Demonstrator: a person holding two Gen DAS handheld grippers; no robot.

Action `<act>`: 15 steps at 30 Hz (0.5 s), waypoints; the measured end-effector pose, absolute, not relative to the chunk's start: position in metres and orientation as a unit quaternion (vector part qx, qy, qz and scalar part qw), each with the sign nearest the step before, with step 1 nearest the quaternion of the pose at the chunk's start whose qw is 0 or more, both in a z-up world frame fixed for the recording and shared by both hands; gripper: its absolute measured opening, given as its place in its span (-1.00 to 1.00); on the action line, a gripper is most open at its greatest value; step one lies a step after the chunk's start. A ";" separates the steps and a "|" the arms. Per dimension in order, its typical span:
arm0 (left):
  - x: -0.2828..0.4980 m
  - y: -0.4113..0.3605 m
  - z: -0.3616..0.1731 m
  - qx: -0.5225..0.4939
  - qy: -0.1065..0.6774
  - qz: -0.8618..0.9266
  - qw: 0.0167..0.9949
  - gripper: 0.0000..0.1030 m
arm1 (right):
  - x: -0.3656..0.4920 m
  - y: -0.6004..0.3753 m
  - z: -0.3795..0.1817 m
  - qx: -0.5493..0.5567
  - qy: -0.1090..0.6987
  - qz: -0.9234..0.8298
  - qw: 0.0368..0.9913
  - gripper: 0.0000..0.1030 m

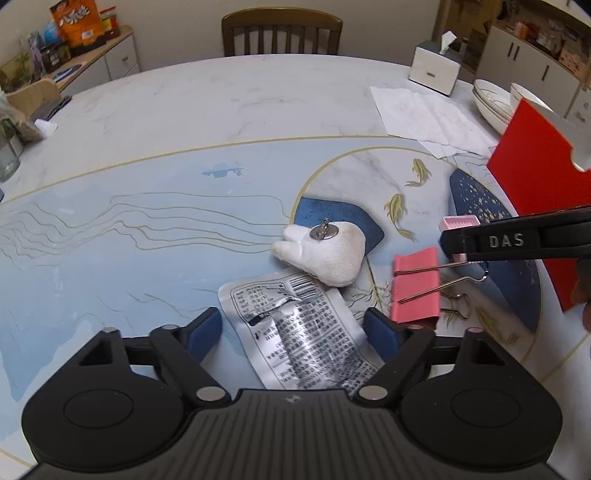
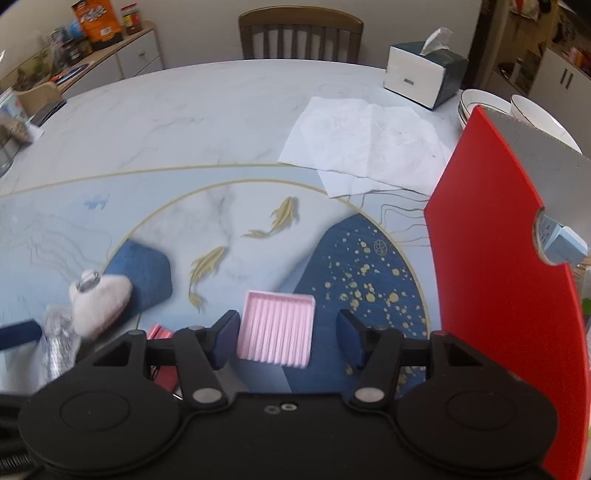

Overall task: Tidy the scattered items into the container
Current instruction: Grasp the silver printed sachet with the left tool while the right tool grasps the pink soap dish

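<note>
My left gripper [image 1: 291,334] is open, its fingers either side of a silver foil packet [image 1: 295,332] lying on the table. Beyond it lies a white tooth-shaped plush keychain [image 1: 325,254]; it also shows in the right wrist view [image 2: 99,301]. A pink binder clip [image 1: 415,288] lies to the right. My right gripper [image 2: 288,338] is open, its fingers flanking a pink ridged tray [image 2: 277,328] without touching it. The red container [image 2: 506,295] stands at the right; it also shows in the left wrist view [image 1: 535,177], with the right gripper's black body [image 1: 517,240] in front of it.
White paper sheets [image 2: 369,144], a tissue box [image 2: 421,74] and stacked white bowls [image 2: 517,107] sit at the far right of the table [image 2: 184,122]. A wooden chair [image 2: 299,35] stands behind it. A cluttered sideboard [image 1: 74,55] is at the far left.
</note>
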State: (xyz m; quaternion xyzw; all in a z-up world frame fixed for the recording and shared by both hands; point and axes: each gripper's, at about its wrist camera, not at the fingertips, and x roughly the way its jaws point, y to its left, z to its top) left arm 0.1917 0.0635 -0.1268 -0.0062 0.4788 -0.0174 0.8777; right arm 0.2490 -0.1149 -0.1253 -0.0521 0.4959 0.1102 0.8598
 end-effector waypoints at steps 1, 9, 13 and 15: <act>0.191 0.064 -0.126 -0.003 0.479 -0.020 0.878 0.52 | 0.248 -0.116 -0.125 -0.054 0.496 0.113 0.859 0.05; 0.182 0.072 -0.124 0.006 0.472 -0.040 0.881 0.27 | 0.246 -0.119 -0.123 -0.061 0.492 0.124 0.859 -0.20; 0.179 0.073 -0.124 0.011 0.471 -0.046 0.881 0.22 | 0.244 -0.120 -0.121 -0.055 0.493 0.127 0.859 -0.21; 0.178 0.073 -0.123 0.013 0.471 -0.048 0.881 0.19 | 0.243 -0.122 -0.119 -0.053 0.491 0.130 0.860 -0.21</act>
